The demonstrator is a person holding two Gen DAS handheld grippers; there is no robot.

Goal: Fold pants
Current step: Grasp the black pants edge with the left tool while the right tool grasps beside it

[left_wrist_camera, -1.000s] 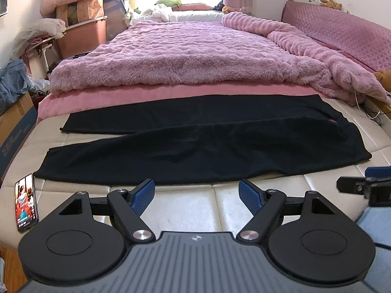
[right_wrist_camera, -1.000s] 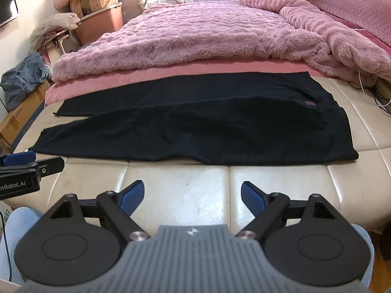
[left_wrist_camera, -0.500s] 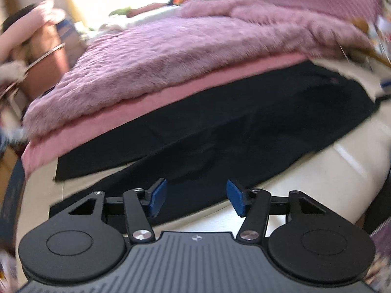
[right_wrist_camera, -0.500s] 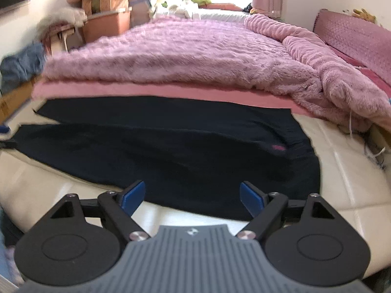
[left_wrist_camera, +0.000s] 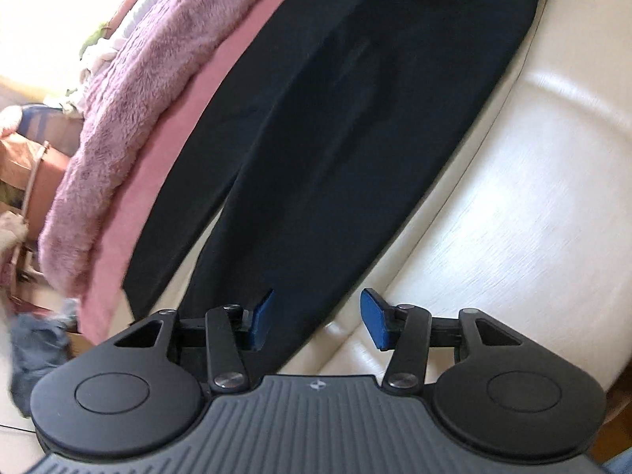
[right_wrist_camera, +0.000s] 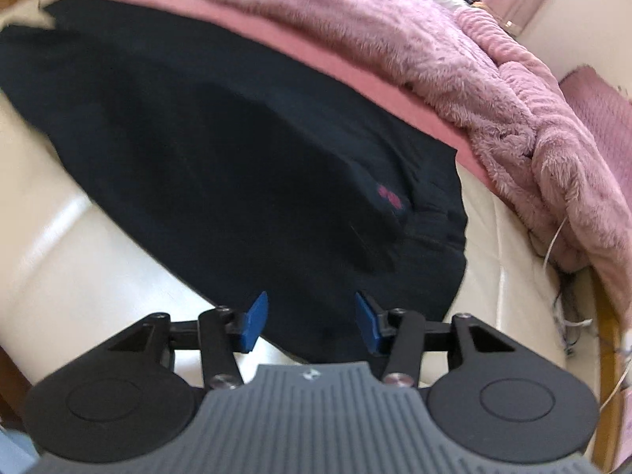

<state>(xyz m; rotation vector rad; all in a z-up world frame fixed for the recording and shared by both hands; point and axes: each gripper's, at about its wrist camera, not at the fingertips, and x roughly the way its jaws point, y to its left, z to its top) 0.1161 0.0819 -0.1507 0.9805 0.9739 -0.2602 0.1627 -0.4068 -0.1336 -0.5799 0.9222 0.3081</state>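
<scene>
- The black pants (left_wrist_camera: pixel 335 126) lie spread flat on the cream mattress (left_wrist_camera: pixel 513 205), filling the middle of the left wrist view from lower left to upper right.
- In that view the two legs part toward the lower left, with a wedge of mattress showing between their ends.
- The left gripper (left_wrist_camera: pixel 318 320) sits at the bottom centre, its blue pads spread wide with nothing between them.
- Its left pad is over the near leg's hem; its right pad is over bare mattress just past the cloth's edge. Whether either touches, I cannot tell.
- A pink sheet (left_wrist_camera: pixel 185 130) runs along the far edge of the pants, and a fuzzy mauve blanket (left_wrist_camera: pixel 130 91) lies beyond it in the upper left.
- A grey-blue heap (left_wrist_camera: pixel 35 347) shows blurred at the lower left edge.
- In the right wrist view the pants (right_wrist_camera: pixel 237 166) fill the centre, with the waistband (right_wrist_camera: pixel 434 229) gathered at the right end and a small red mark (right_wrist_camera: pixel 389 196) just beside it.
- The right gripper (right_wrist_camera: pixel 312 320) is at the bottom centre, pads apart and gripping nothing, both pads over the near corner of the waist end.
- The blanket (right_wrist_camera: pixel 493 91) arcs across the upper right, with the sheet (right_wrist_camera: pixel 316 51) touching the far side of the pants.
- A thin white cable (right_wrist_camera: pixel 553 245) hangs by the blanket at the right edge.
- Both views are tilted and somewhat blurred.
</scene>
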